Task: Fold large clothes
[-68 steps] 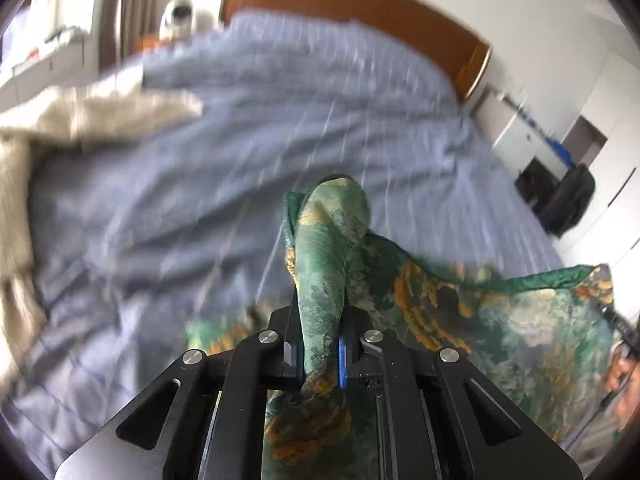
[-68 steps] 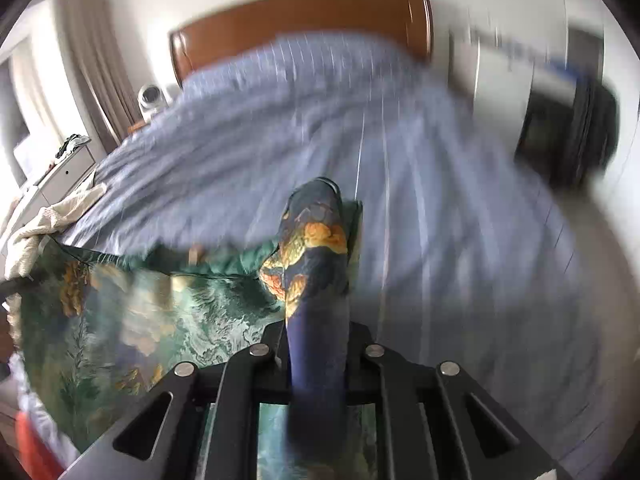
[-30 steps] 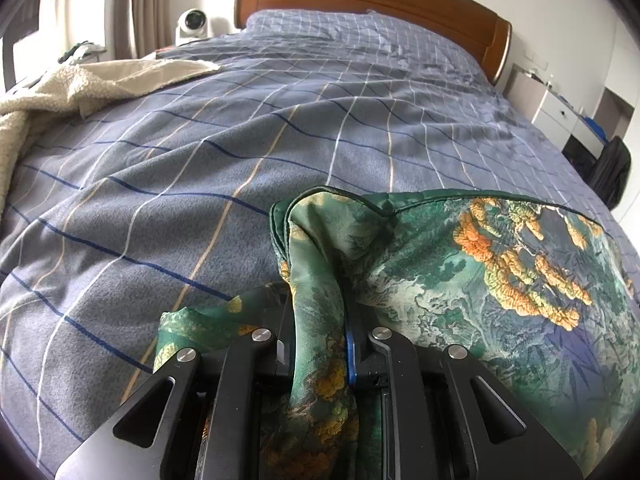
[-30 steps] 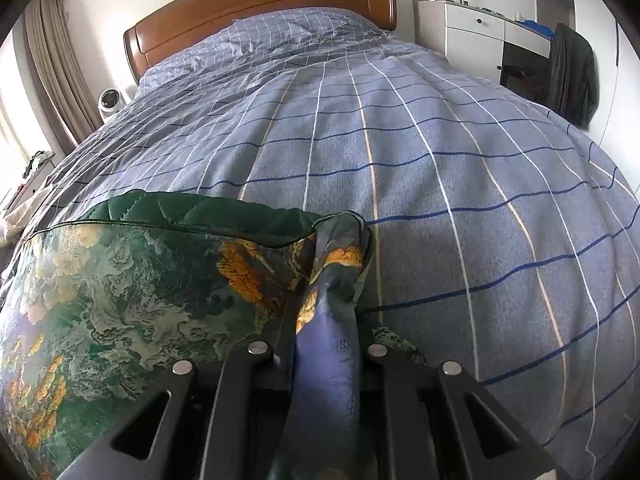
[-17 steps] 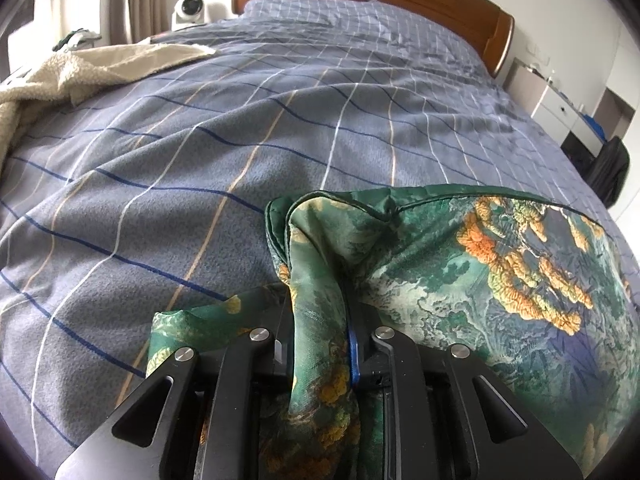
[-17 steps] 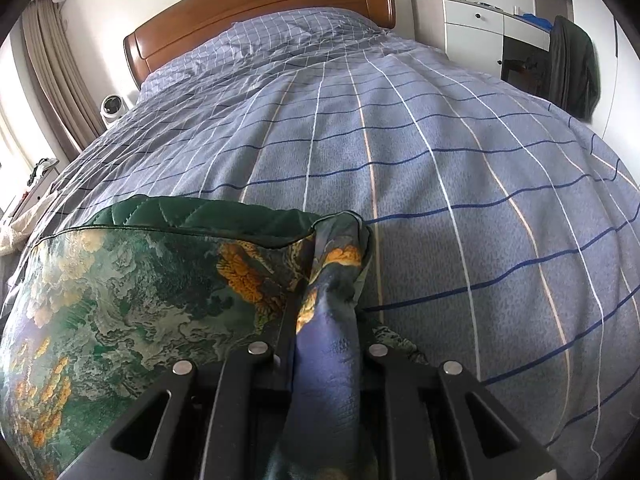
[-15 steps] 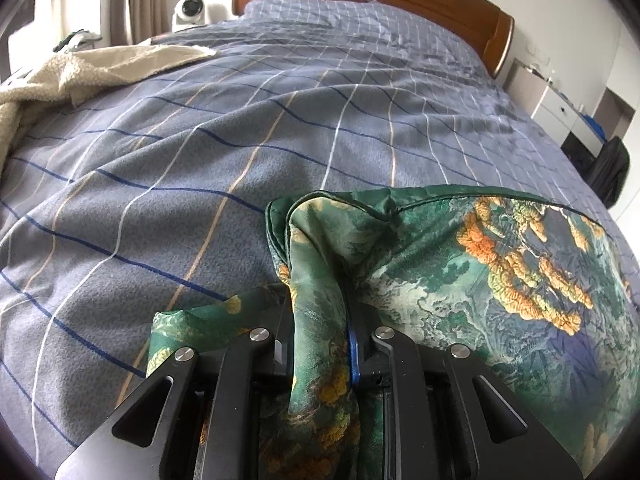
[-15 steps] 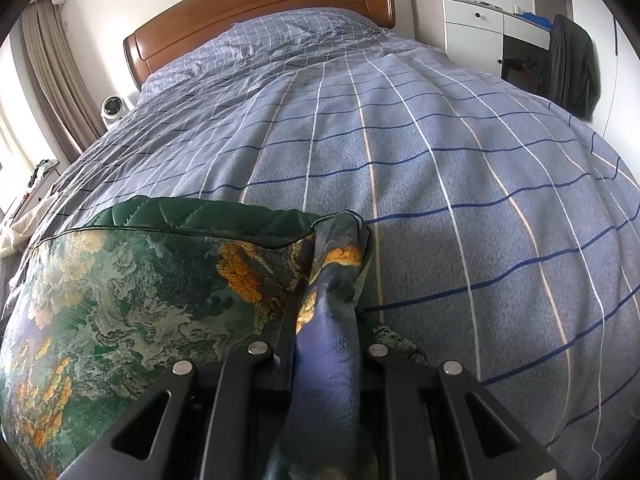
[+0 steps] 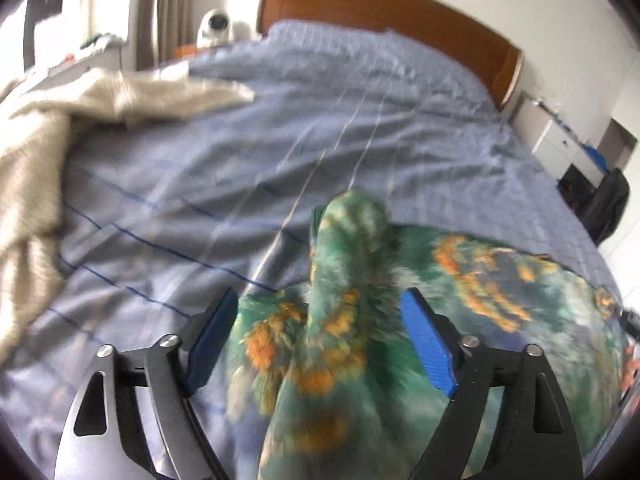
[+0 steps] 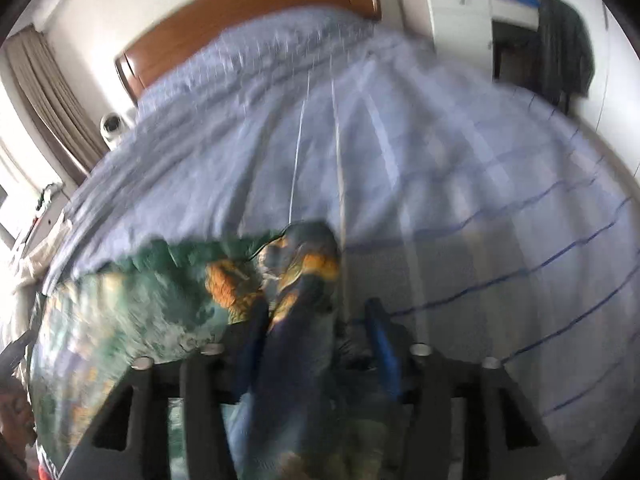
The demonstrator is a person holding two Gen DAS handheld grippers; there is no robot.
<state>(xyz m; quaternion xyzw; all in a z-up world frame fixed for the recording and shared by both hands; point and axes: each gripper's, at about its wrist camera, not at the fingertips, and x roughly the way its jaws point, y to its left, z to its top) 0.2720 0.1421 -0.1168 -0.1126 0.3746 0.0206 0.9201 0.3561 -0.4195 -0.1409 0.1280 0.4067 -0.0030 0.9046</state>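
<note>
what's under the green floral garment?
The garment lies on the blue checked duvet, which shows all round it. Whatever lies beneath its spread is covered. Both tools, left and right, are open.

Smooth printed cloth garment (image 9: 460, 280) on a matt woven bedspread (image 9: 200, 184). Polished wood headboard (image 9: 380, 4); fuzzy cream blanket (image 9: 36, 140), upper left.

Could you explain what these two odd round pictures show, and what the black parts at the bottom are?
Each picture comes from a fisheye camera mounted on a handheld two-finger tool; a person carries one in each hand. The black parts with blue pads are the fingers. One view looks along the left tool, the other along the right tool. Both face a bed with a blue checked duvet, where a green floral garment lies. Both tools look open, the cloth draped loosely between the fingers. A beige blanket lies on the bed's left side.
</note>
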